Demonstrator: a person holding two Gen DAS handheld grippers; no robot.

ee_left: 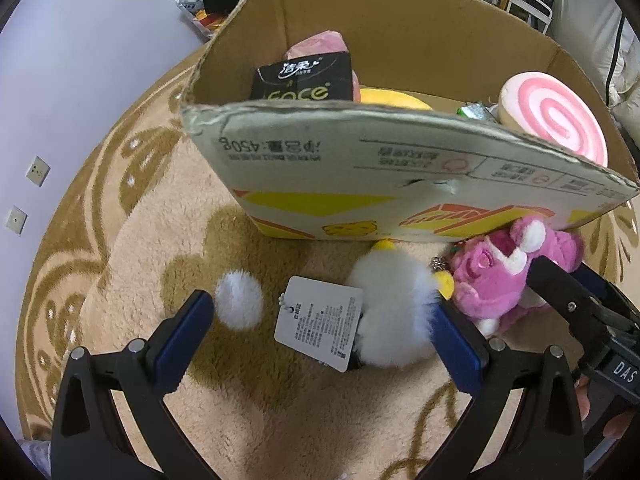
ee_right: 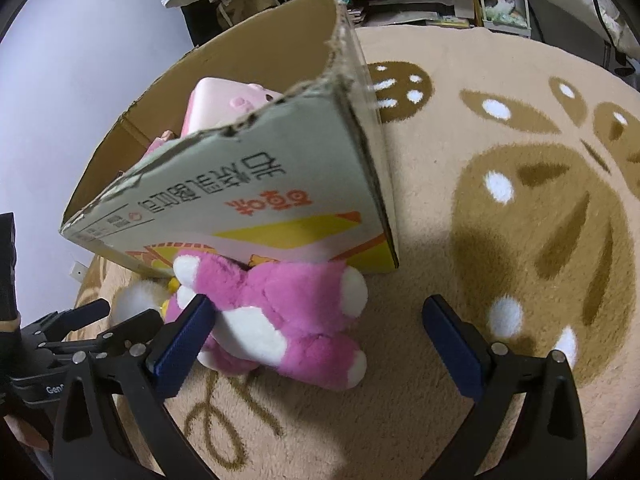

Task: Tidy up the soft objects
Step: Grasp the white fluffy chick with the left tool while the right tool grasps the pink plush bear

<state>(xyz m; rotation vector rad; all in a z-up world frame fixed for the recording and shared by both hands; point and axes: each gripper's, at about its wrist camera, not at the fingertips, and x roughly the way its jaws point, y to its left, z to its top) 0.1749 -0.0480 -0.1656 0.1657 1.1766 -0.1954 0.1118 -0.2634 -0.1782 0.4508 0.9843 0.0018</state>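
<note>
- Landmark: open brown cardboard box (ee_left: 400, 184) on the tan patterned rug (ee_right: 500, 240), already holding soft items.
- Left gripper (ee_left: 324, 328), jaws spread and empty, straddles the fluffy white plush toy with paper tag (ee_left: 394, 312) just before the box's front wall.
- Right gripper (ee_right: 320, 340), jaws wide and empty, brackets the pink-and-white plush bear (ee_right: 288, 320) against that wall.
- Risk: the 2 grippers sit near each other; closing may snag the tag or the neighbouring toy.
</note>
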